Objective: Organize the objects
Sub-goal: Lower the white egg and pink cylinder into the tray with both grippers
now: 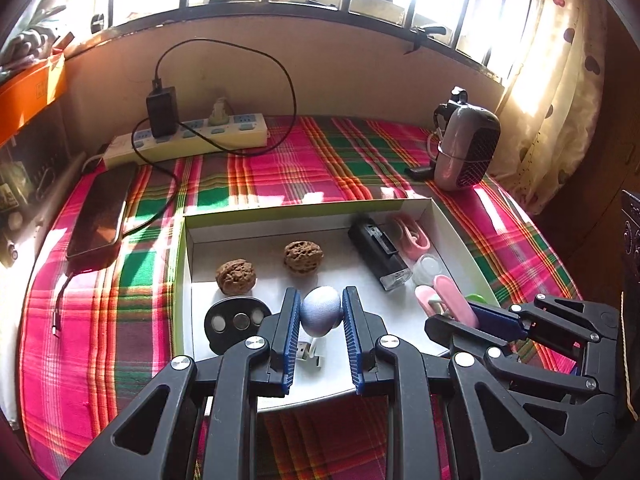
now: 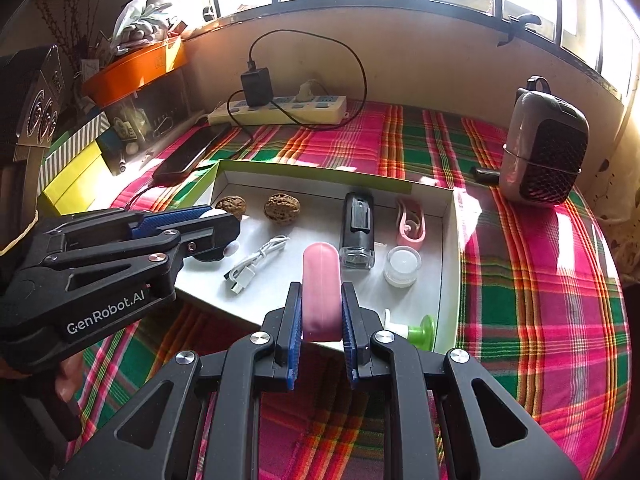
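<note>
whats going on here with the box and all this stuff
A person is sorting small things at a shallow white box on a plaid cloth, with tongs in each hand. The left tongs are shut on a bluish egg-shaped thing over the box. The right tongs are shut on a pink capsule-shaped case at the box's near edge. Inside lie two walnuts, a black device, a white cable and a small jar.
</note>
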`<state>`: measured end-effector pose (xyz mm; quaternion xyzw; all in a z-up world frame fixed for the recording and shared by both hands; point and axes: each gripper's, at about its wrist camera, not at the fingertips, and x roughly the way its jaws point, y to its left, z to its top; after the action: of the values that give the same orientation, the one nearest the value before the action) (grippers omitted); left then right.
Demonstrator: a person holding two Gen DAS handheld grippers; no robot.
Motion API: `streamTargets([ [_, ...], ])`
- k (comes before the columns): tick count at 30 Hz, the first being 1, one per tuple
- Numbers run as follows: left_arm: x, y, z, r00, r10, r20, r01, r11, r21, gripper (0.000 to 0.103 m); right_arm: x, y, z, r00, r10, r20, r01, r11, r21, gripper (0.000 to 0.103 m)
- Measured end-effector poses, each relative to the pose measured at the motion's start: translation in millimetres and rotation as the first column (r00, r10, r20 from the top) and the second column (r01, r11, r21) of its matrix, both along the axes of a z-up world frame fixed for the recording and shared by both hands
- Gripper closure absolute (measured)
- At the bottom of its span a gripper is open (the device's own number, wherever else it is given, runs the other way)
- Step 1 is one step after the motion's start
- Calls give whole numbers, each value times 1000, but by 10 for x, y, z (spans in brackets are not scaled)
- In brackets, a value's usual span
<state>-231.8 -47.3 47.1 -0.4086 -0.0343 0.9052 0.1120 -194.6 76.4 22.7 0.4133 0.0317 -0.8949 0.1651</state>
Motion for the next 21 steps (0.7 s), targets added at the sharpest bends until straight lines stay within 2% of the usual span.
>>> streamTargets([
  [21,-353,50,-278,998,-5,66,8,999,-46,83,-278,-72,-285,996,39,85,-40,999,13,84],
])
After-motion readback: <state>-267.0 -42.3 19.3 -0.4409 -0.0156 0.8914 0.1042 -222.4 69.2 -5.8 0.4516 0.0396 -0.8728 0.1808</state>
